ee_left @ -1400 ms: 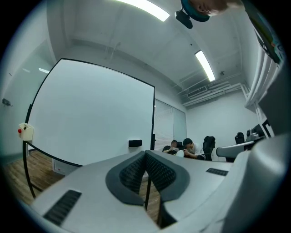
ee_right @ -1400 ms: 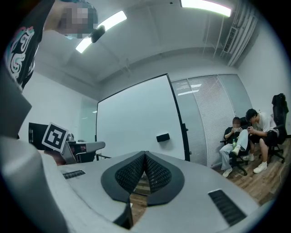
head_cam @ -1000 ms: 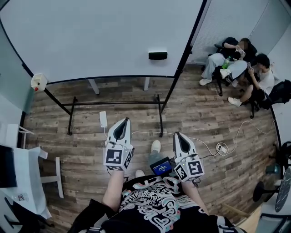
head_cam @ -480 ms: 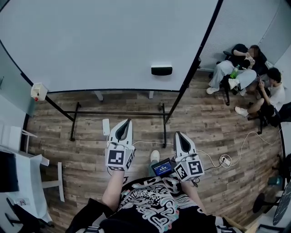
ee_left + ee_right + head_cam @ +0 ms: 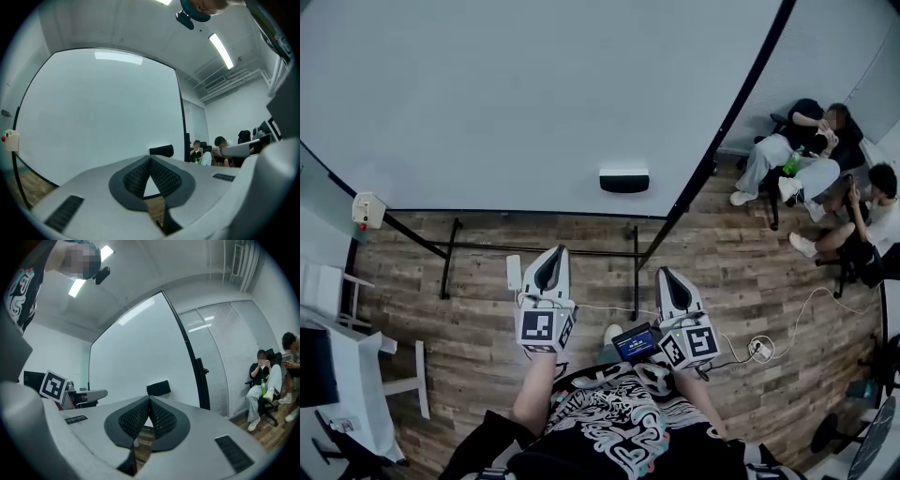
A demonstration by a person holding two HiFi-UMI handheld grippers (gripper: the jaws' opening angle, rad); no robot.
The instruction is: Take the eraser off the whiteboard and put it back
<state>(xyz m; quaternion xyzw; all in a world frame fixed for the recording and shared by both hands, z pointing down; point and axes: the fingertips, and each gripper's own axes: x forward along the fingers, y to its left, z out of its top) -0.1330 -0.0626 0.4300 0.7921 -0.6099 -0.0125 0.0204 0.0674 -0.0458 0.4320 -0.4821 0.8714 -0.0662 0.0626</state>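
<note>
Whiteboard (image 5: 534, 103) on a stand (image 5: 534, 249) fills the head view, with nothing of the task yet done. Left gripper (image 5: 554, 253) points at it with jaws pressed together and empty. Black eraser (image 5: 624, 180) clings near the board's lower edge, well ahead of both grippers, untouched. Right gripper (image 5: 668, 278) is likewise closed on nothing. Taking the eraser off and putting it back both remain. No container is in sight.

Whiteboard (image 5: 534, 103) lower edge now nearer the tips of left gripper (image 5: 555, 253) and right gripper (image 5: 667, 278), eraser (image 5: 624, 180) closer ahead of them.
</note>
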